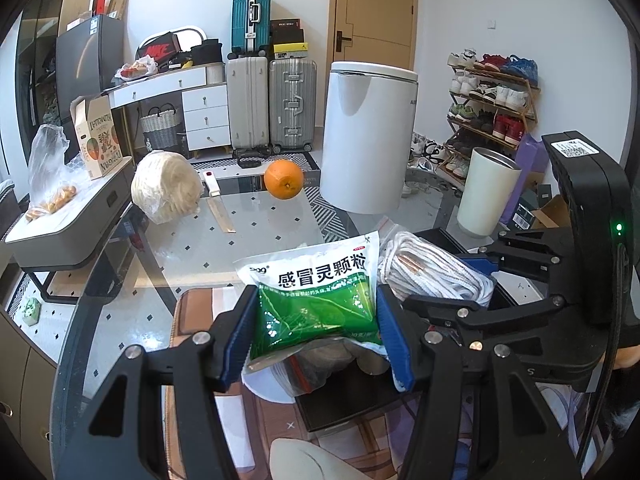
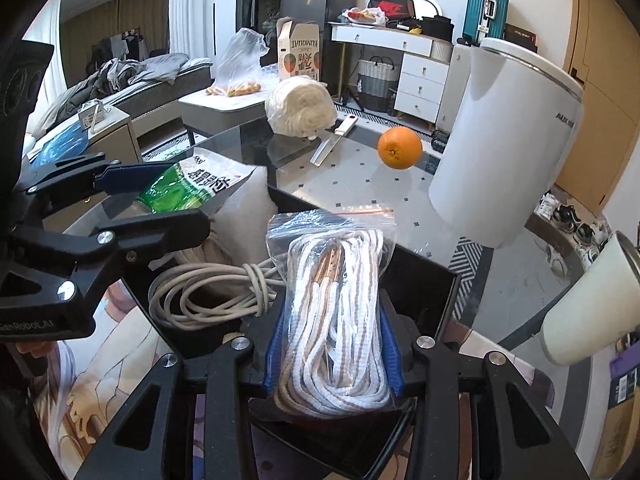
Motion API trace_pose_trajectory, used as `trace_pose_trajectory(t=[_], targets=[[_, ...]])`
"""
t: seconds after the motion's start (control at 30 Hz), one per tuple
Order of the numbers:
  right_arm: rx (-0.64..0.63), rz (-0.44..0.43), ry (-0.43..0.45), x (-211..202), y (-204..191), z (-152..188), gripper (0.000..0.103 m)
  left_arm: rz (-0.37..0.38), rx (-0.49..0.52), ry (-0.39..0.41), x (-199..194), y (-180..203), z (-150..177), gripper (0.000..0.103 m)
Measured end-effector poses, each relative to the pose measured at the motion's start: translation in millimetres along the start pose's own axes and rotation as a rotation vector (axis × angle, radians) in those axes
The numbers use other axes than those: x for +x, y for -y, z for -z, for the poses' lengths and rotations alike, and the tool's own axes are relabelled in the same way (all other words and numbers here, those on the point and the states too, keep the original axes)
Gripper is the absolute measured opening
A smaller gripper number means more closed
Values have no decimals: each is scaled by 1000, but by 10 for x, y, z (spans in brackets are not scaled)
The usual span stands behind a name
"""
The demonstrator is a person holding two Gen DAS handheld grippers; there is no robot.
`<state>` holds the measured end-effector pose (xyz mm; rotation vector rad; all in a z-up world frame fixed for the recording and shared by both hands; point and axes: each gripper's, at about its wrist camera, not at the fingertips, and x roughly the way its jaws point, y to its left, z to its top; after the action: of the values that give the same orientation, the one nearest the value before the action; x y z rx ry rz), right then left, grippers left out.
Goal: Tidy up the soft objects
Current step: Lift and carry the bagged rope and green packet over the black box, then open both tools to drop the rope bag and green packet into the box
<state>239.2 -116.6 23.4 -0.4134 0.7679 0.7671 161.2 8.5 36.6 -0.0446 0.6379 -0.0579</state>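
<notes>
The glass table (image 1: 256, 248) takes up most of the scene, its patterned floor showing through. On its far right side stands the tall white appliance (image 1: 366, 136), and right of that, at the table's right edge, a cream tumbler (image 1: 486, 192). Over toward the far left corner sits the pale wrapped bundle (image 1: 166, 186), a knife (image 1: 218, 204) lying just beside it, and an orange (image 1: 283, 179) sits between the knife and the appliance.

Down at the near edge, a black tray (image 2: 424, 276) holds the soft things. The left gripper (image 1: 316, 320) is clamped on the green-and-white medicine packet (image 1: 316, 292), blue pads pressing both of its sides, and the packet hangs above the tray's left part, over a clear bag of grey stuff (image 1: 320, 364). The right gripper (image 2: 332, 344) is clamped on the bagged white rope (image 2: 336, 308), a zip bag of striped cord with copper tips, held over the near side of the tray. Just left of it a coiled grey cable (image 2: 212, 292) lies in the tray.
</notes>
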Motion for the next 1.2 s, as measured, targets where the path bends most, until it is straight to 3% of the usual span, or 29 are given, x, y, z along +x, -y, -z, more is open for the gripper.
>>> trace_pose_trajectory(t=[0.37,0.57,0.63,0.73,0.9,1.03,1.2], targets=[[11,-30,-48,-3,-84,-10,41,7,18,-8,21,35,9,57],[-27,2,8,-202,-163,28,58,11,38,-14,12,59,37,61],[-41,23,29,-289,-188,47,70,9,48,-26,25,52,50,66],[-49,38,51,-404,-179,84,78,4,45,-31,32,38,70,69],[-31,61,75,-523,-115,152,81,18,24,-58,93,-11,132,77],[-13,67,85,-579,-96,205,82,63,24,-131,178,16,179,80],[31,69,113,-655,-63,288,88,41,41,-93,92,69,213,80]])
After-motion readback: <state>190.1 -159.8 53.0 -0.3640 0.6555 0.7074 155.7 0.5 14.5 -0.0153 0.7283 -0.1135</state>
